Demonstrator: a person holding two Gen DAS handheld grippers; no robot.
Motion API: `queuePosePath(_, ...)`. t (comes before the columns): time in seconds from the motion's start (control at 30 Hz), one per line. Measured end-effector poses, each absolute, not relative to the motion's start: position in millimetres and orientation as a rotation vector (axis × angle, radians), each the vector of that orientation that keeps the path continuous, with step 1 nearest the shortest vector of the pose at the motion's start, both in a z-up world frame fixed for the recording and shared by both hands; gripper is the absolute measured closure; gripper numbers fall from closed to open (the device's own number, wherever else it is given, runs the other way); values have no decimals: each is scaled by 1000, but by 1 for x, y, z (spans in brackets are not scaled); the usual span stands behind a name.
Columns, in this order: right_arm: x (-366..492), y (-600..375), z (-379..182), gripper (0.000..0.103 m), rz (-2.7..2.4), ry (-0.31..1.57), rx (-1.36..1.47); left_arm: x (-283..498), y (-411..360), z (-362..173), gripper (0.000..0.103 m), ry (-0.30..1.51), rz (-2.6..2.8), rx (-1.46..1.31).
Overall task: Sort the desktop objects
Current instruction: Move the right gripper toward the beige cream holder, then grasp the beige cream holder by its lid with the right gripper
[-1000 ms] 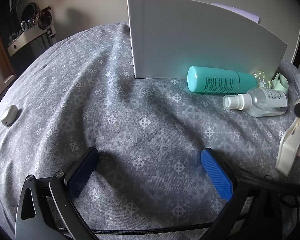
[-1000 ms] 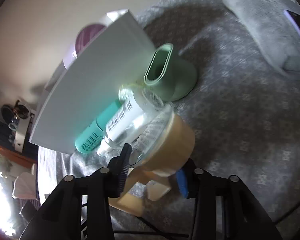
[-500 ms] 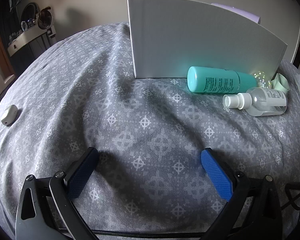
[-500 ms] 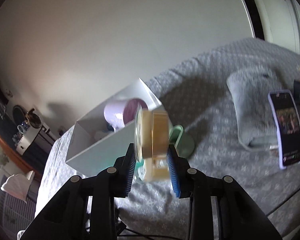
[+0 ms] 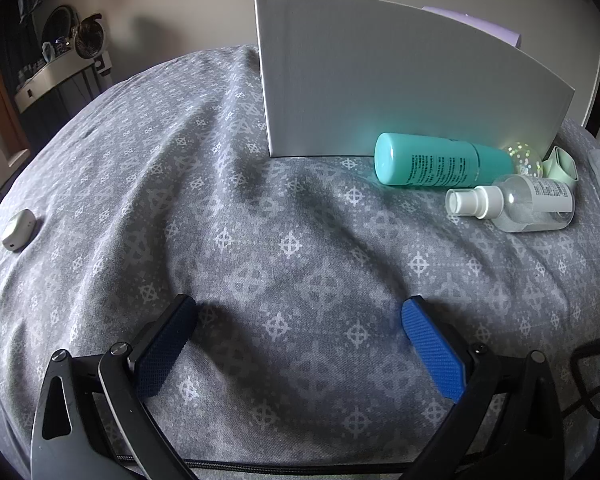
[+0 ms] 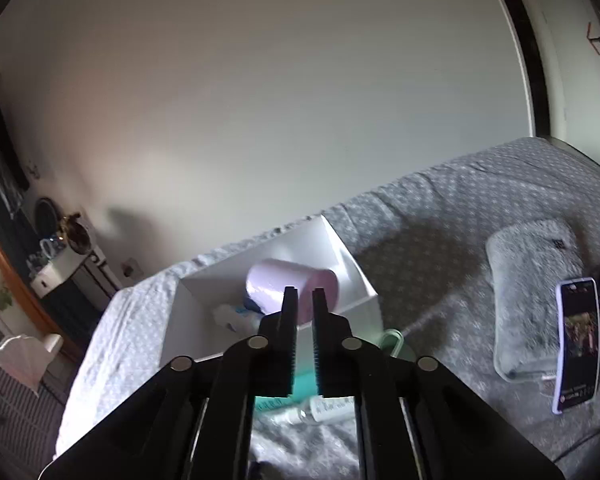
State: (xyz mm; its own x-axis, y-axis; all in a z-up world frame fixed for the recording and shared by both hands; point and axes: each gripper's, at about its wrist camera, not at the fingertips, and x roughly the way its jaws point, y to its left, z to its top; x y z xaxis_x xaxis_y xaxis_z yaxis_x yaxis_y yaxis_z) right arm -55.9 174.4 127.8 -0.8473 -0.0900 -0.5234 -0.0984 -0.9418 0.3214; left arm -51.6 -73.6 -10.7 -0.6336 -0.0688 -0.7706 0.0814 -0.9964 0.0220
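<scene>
I read right gripper (image 6: 304, 300) nearly closed, empty, raised over white box (image 6: 352, 276); spray bottle (image 6: 320, 407) lies below-ahead, long axis crosswise; left gripper (image 5: 300, 316) wide open, empty, farther.

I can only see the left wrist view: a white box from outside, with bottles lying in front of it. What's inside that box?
Observer: A lilac cylinder lies in the white box, with small blue and white items beside it.
Operator: Where are the right tongs?
Observer: The right tongs hang above the box, almost closed, nothing between them.
Operator: Anything further right of the box?
Observer: A phone rests against a grey fluffy cushion.
</scene>
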Motion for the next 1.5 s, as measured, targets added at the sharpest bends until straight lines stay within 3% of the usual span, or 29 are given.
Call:
queuePosePath(0.07, -43, 182, 101, 13, 2862, 592, -937, -51, -73, -11, 0, 22, -2766, 1304)
queuePosePath(0.13, -21, 191, 73, 5, 2753, 694, -954, -51, -72, -11, 0, 23, -2767, 1304)
queuePosePath(0.2, 3, 198, 47, 5, 2680, 764, -968, -51, -73, -11, 0, 22, -2766, 1304)
queuePosePath(0.37, 43, 218, 0, 5, 2528, 689, -1028, -51, -72, -11, 0, 22, -2766, 1304)
queuePosePath(0.53, 22, 245, -25, 5, 2471, 902, -1194, -51, -72, -11, 0, 23, -2766, 1304)
queuePosePath(0.8, 9, 253, -27, 5, 2432, 1203, -1183, -51, -73, -11, 0, 22, -2766, 1304)
queuePosePath(1.0, -35, 259, -41, 3, 2220, 1231, -1295, -51, -72, -11, 0, 22, -2766, 1304)
queuePosePath(1.17, -56, 238, -36, 3, 2332, 933, -1326, -51, -73, -11, 0, 22, -2766, 1304)
queuePosePath(1.2, -56, 233, -37, 5, 2366, 867, -1329, -51, -72, -11, 0, 22, -2766, 1304)
queuePosePath(1.3, -49, 227, -37, 28, 2429, 698, -1326, -51, -72, -11, 0, 22, -2766, 1304)
queuePosePath(1.37, -42, 228, -36, 56, 2452, 633, -1317, -51, -72, -11, 0, 22, -2766, 1304)
queuePosePath(1.5, -40, 231, -28, 59, 2493, 650, -1300, -51, -73, -11, 0, 22, -2766, 1304)
